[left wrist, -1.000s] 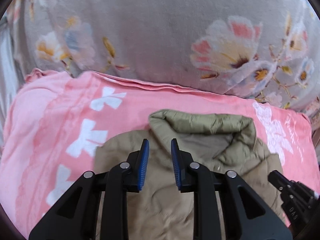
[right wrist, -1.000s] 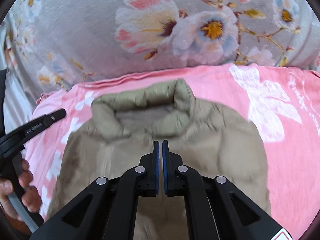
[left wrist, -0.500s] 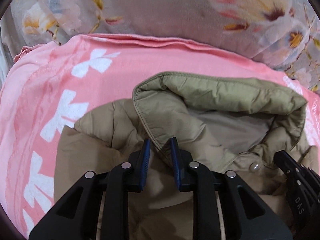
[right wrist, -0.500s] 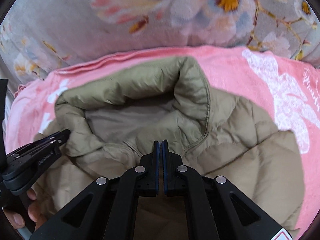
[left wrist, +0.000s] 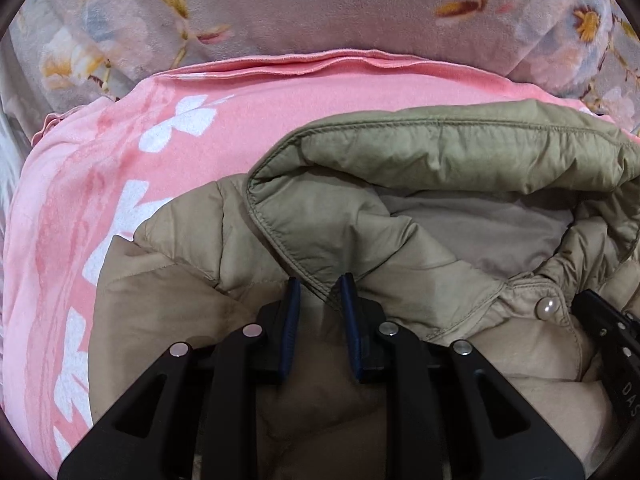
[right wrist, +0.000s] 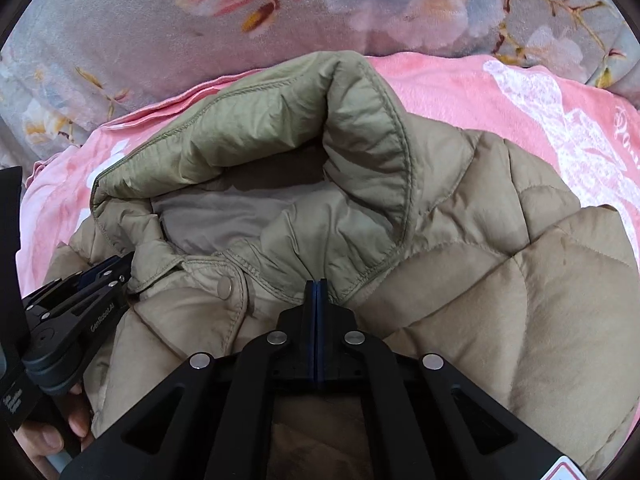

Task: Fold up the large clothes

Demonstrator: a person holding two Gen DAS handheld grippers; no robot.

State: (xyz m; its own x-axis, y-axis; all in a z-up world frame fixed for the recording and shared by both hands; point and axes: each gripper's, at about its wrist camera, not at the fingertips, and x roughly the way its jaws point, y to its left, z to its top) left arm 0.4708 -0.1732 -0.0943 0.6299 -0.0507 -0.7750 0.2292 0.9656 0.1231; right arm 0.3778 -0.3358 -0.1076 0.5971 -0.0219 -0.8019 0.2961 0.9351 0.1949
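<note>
Puffy khaki jacket (left wrist: 400, 360), collar standing up, lies on the pink blanket (left wrist: 120, 200). Blanket stays bare around it. Left gripper (left wrist: 319, 286) is parted around the collar edge; right gripper (right wrist: 316, 286) is closed, empty.

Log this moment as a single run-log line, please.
left gripper: open at collar | right gripper: shut, empty | jacket: unfolded on pink blanket

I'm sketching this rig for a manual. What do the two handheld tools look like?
Both match: the left tool and right tool have black angular linkage arms with cut-out slots, silver rivets and thin dark blue pads. Seen from the right wrist camera, the left tool carries white lettering on its side. A red-and-white sticker sits on the right tool's body.
</note>
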